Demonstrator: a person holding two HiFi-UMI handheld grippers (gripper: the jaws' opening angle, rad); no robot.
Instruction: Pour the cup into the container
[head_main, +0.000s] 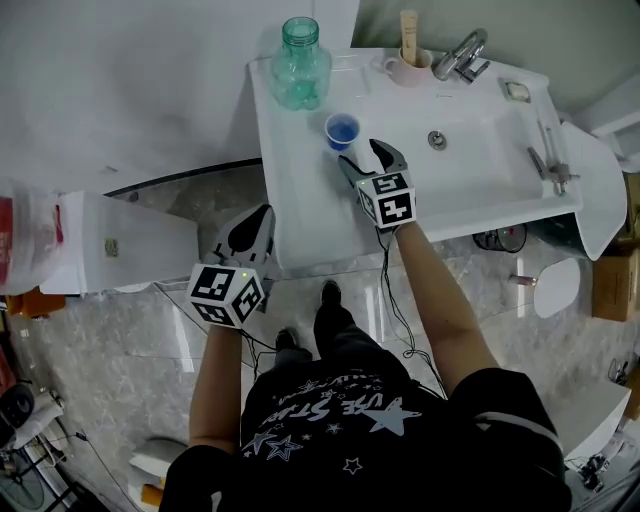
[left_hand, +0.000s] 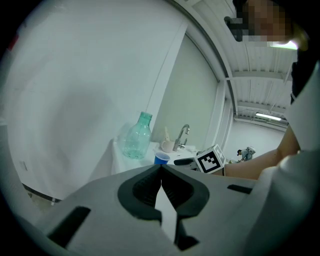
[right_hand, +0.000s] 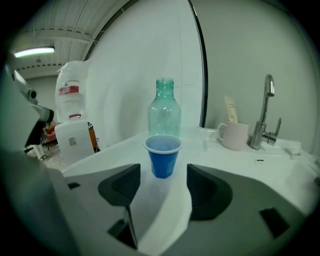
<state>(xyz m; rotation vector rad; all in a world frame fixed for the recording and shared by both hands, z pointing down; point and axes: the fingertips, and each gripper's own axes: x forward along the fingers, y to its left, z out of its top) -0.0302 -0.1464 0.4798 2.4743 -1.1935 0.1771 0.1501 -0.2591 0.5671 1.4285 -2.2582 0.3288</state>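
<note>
Blue cup (right_hand: 162, 156) upright on the white counter (head_main: 300, 215), long axis vertical, just in front of the green bottle (head_main: 300, 65). Sits straight ahead of the right gripper (head_main: 360, 152), just past its tips, centred on the wide gap, clear of both pads. Left gripper (head_main: 262, 212) well apart, closed on nothing. Fits a cup about to be gripped or one just released.

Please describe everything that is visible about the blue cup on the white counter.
The blue cup is small, tapered and plastic-looking, with a rolled rim. It stands upright on the white counter, just in front of the green bottle. Its contents cannot be made out. The open right gripper faces it without touching.
</note>
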